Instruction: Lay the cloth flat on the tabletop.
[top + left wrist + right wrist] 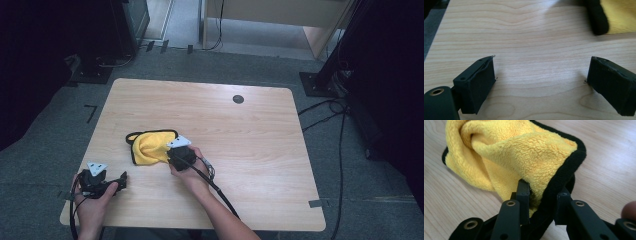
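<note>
Yellow cloth [149, 146] bunched on table [260, 150] left of centre, right gripper [541, 195] jaws clamped on cloth's black-edged fold, left gripper [541, 80] resting near table's front-left edge, jaws wide, nothing between them, cloth well apart.
</note>
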The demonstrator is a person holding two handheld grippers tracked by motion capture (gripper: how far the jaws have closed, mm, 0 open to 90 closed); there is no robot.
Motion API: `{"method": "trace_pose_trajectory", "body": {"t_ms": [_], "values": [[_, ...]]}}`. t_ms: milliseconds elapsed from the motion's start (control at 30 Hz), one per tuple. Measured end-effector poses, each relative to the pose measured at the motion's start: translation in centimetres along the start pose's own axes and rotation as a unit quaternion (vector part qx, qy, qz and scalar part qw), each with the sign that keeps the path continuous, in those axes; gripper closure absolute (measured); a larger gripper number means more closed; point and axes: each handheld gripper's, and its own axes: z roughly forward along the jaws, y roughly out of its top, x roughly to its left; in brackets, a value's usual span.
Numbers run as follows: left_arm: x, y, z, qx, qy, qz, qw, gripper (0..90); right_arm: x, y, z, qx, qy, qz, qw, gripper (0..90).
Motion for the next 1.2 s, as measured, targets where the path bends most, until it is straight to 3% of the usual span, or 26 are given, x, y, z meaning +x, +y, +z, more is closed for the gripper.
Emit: {"method": "trace_pose_trajectory", "body": {"t_ms": [100,167,267,400,533,633,867,967,1100,1133,1200], "values": [[-0.3,0.1,-0.2,-0.006,0.002,-0.002,1.0000,7.3,-0.5,0.3,-1.0,-0.018,0.004,0.015,0.9997,74.3],[-0.4,0.2,-0.4,-0.011,-0.011,-0.014,0.9998,7.3,-0.9,0.6,-1.8,-0.031,0.010,0.026,0.9991,74.5],[-1.4,0.5,-0.8,-0.019,-0.019,-0.014,0.9995,7.4,-1.4,0.8,-3.1,-0.046,0.013,0.030,0.9984,74.6],[-3.7,1.2,-1.9,-0.044,-0.042,0.000,0.9982,7.4,-2.3,1.0,-4.9,-0.062,0.016,0.036,0.9973,74.6],[-6.6,2.1,-2.5,-0.056,-0.080,0.018,0.9950,7.4,-3.8,0.4,-7.0,-0.071,0.024,0.054,0.9957,74.6],[-8.8,3.1,-2.6,-0.057,-0.109,0.034,0.9918,7.5,-4.7,-0.7,-8.4,-0.076,0.023,0.057,0.9952,74.5],[-13.2,5.2,-2.0,-0.070,-0.146,0.065,0.9846,7.9,-6.3,-4.3,-10.1,-0.074,0.012,0.080,0.9940,74.3],[-15.1,5.9,-1.7,-0.072,-0.165,0.090,0.9795,8.1,-7.0,-5.5,-10.6,-0.070,0.004,0.087,0.9938,74.2],[-16.5,5.9,-1.1,-0.077,-0.185,0.112,0.9733,9.0,-7.7,-6.8,-11.2,-0.064,0.002,0.101,0.9929,73.4],[-16.6,5.8,-0.9,-0.080,-0.187,0.117,0.9721,16.4,-7.7,-7.2,-11.2,-0.061,0.002,0.104,0.9927,72.3],[-16.8,5.6,-0.4,-0.076,-0.193,0.129,0.9698,18.0,-7.7,-7.4,-11.2,-0.053,0.009,0.105,0.9930,68.9]]}}
